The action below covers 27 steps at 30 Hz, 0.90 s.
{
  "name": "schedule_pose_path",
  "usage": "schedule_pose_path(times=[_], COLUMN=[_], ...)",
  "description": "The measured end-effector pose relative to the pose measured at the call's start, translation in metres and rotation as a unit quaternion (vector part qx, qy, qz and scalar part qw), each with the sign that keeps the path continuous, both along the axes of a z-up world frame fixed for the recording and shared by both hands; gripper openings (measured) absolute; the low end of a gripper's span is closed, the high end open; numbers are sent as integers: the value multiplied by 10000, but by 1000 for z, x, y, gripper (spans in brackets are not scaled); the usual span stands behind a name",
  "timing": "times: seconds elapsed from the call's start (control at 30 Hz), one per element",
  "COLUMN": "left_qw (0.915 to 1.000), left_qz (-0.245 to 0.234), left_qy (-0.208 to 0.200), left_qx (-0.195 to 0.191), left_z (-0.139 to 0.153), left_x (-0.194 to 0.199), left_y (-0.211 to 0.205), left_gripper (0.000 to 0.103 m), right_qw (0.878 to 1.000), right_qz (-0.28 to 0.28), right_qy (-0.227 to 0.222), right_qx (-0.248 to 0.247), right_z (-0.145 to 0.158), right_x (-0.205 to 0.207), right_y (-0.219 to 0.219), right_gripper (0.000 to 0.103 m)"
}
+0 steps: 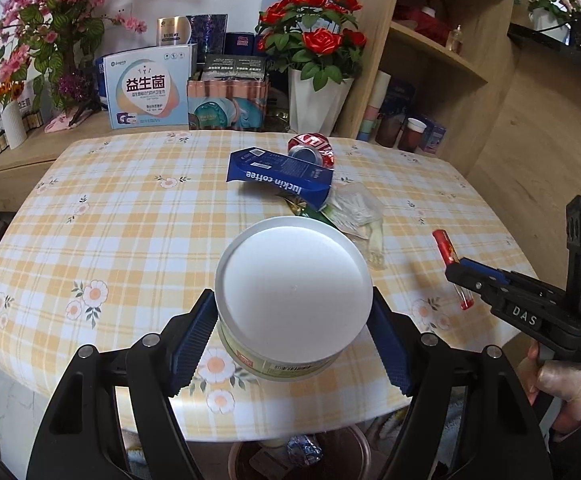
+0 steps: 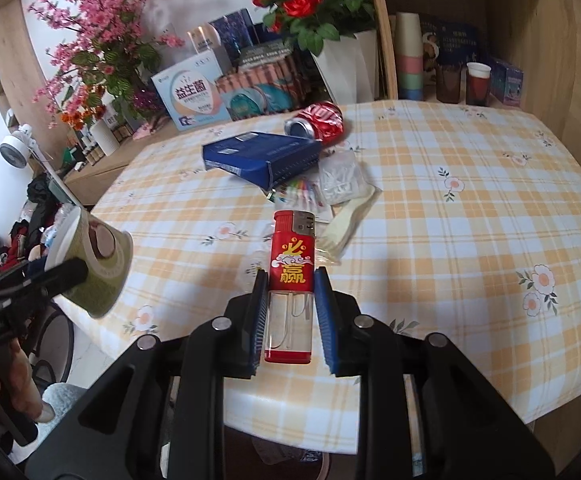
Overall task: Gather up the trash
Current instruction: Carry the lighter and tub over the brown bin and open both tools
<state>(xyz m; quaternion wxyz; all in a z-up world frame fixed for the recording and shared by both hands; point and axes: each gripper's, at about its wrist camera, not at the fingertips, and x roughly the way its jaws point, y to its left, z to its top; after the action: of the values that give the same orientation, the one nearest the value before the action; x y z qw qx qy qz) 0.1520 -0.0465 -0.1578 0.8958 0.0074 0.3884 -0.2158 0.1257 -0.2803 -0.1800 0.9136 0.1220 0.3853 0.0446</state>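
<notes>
The left tongs (image 1: 292,344) are clamped on a round, green-sided paper tub with a white lid (image 1: 293,292), one blue pad on each side of its wall, and the tub hangs clear above the near edge of the table (image 1: 90,208) with its yellow-and-white checked, flower-printed cloth. The right tongs (image 2: 290,320) pinch a red lighter with a clear plastic lower body (image 2: 291,280), its metal head pointing toward twelve o'clock, also lifted off the cloth. Just below the table's near rim, at six o'clock, a brown round bin (image 1: 302,456) already holds some crumpled foil; I judge both pieces are meant to go there. To do that well, each load should be carried out past the rim before it is lowered, the tub kept level so the lid stays on, and let go one at a time. Toward twelve o'clock the rest waits: a dark blue coffee carton (image 1: 280,176), a crushed red drink can (image 1: 312,148) touching it behind, and a clear plastic wrapper (image 1: 356,208) beside it. The cloth at nine and three o'clock lies bare, so both sides offer swinging room; the vases and boxes beyond the far edge are well apart.
</notes>
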Motion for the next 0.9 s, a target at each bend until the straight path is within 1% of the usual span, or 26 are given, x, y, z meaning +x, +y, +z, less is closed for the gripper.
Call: schedule_pose_path(times=[0.13,0.4,0.67,0.9], left_qw=[9999,9995,9994,9988], left_qz=[-96,-246,-341,-472], left_qy=[-16,-176,-68,149], left_qx=[30,-31,-60,-34], left_z=[6,23,20,10], left_x=[-26,-78,-116,-133], left_y=[-1,4,9,6], left_gripper=[73,73,73,73], right_qw=[9999,9987,9974,9967], right_qz=[57,144,236,208], right_qy=[-151,-483,-663,-770], right_qx=[-22,-71,-167,-179], right_z=[15,40,58,67], right_x=[-18,-54,-82,-96], right_y=[7,15,20,16], right_gripper=[26,26,26,26])
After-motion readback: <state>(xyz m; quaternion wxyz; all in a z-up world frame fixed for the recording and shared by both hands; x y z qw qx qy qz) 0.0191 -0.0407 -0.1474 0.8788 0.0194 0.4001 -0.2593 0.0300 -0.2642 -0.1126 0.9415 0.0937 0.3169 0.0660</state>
